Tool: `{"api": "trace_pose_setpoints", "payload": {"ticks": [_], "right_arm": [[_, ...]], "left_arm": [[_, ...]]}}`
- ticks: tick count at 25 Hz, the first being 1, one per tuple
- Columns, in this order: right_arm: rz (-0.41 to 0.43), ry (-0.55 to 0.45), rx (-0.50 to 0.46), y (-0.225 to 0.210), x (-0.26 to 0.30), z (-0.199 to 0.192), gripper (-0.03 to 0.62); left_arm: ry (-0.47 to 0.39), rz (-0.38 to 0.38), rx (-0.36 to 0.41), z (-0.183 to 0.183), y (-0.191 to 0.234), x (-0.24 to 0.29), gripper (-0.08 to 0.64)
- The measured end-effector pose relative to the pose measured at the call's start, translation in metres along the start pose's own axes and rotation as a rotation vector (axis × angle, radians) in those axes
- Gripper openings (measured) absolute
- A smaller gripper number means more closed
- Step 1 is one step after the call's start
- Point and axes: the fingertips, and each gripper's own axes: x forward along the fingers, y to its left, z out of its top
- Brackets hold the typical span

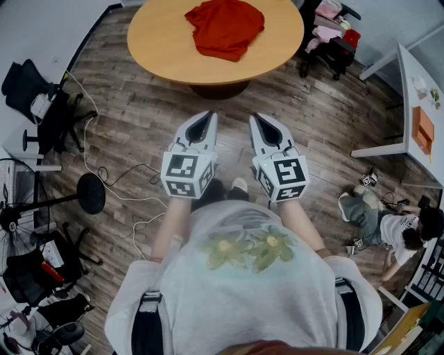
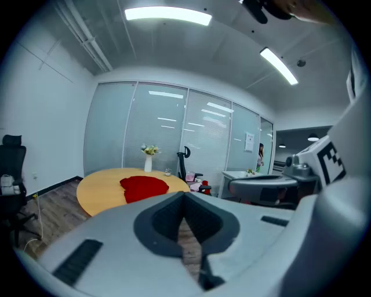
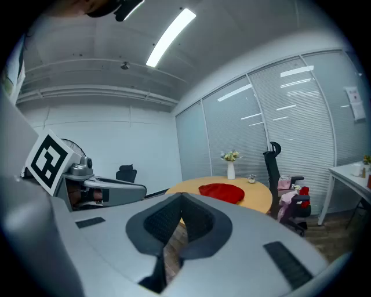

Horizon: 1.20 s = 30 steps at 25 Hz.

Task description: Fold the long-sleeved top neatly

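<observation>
Both left gripper (image 1: 207, 117) and right gripper (image 1: 259, 118) have jaws clenched together, grasping nothing

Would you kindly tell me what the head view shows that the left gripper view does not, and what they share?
Only the head view shows the wearer's shirt, a person sitting on the floor and a round black stand base. Only the left gripper view shows the vase of flowers, the glass wall and the ceiling lights. Both show the round table, the red top lying on it, the left tool and the right tool.
</observation>
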Motion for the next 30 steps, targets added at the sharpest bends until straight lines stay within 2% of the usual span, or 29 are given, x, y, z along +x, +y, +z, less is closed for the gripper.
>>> {"api": "trace_pose_setpoints", "payload": {"ticks": [6,18,24,25,26,27,28,30], "right_arm": [[-0.020,0.018,0.000,0.011,0.028,0.003,0.018],[-0.117,0.036,0.009,0.027,0.090,0.013,0.018],[-0.125,0.080,0.032,0.036,0.119,0.001,0.021],[-0.129,0.088,0.038,0.037,0.123,-0.001,0.021],[-0.132,0.097,0.045,0.037,0.127,-0.004,0.029],[-0.133,0.108,0.055,0.037,0.131,-0.007,0.080],[-0.134,0.121,0.064,0.036,0.135,-0.011,0.169],[-0.147,0.144,0.077,0.034,0.141,-0.016,0.189]], "left_arm": [[0.011,-0.034,0.004,0.003,0.026,0.006,0.005],[0.014,-0.107,-0.015,0.018,0.097,0.025,0.004],[0.013,-0.163,0.019,0.018,0.131,0.030,0.011],[0.021,-0.175,0.030,0.017,0.135,0.032,0.035],[0.033,-0.187,0.043,0.014,0.140,0.033,0.090],[0.047,-0.196,0.058,0.011,0.144,0.034,0.148],[0.062,-0.200,0.074,0.008,0.151,0.035,0.181],[0.088,-0.201,0.103,0.003,0.165,0.038,0.219]]}}
